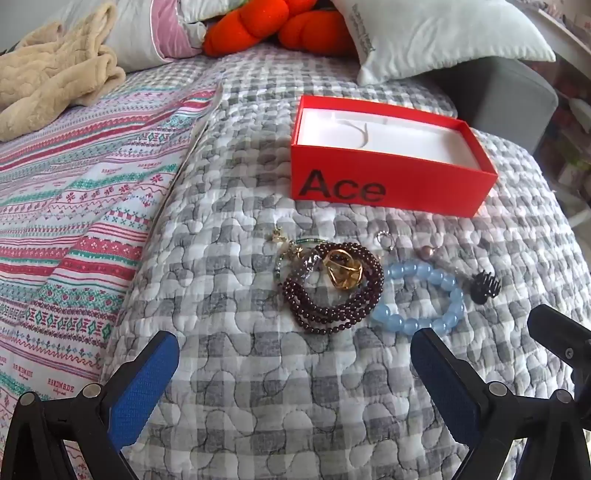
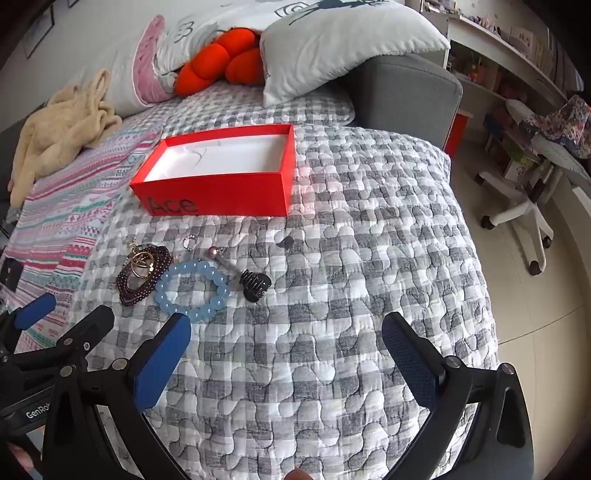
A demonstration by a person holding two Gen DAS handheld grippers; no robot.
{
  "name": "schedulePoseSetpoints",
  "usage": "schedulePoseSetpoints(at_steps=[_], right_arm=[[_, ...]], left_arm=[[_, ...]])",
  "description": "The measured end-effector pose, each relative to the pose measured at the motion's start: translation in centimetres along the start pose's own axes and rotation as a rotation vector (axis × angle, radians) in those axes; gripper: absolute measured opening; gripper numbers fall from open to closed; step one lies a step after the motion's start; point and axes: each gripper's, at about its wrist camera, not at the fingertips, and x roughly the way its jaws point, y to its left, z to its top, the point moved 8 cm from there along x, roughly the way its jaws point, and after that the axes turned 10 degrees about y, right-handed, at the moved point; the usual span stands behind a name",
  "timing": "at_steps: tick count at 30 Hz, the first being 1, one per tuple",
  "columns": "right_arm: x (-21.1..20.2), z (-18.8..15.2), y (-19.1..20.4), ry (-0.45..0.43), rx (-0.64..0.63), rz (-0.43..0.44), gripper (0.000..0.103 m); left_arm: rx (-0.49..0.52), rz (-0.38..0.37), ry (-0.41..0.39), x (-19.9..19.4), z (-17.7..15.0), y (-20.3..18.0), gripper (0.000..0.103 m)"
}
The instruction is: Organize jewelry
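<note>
An open red box marked "Ace" sits on the grey checked quilt with a thin chain inside. In front of it lie a dark garnet bead bracelet with a gold ring on it, a light blue bead bracelet, a small silver ring, a pearl pin and a black claw clip. My left gripper is open and empty, just short of the bracelets. My right gripper is open and empty, to their right.
Pillows, an orange plush and a beige blanket lie at the head of the bed. A striped patterned cover lies on the left. The bed edge drops off at right toward a grey headboard end and a chair base.
</note>
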Motion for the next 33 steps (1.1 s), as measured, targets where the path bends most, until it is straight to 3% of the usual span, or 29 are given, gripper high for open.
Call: schedulePoseSetpoints(at_steps=[33], right_arm=[[0.8, -0.3, 0.5, 0.023, 0.006, 0.019, 0.103]], left_arm=[[-0.029, 0.003, 0.000, -0.5, 0.4, 1.5, 0.103]])
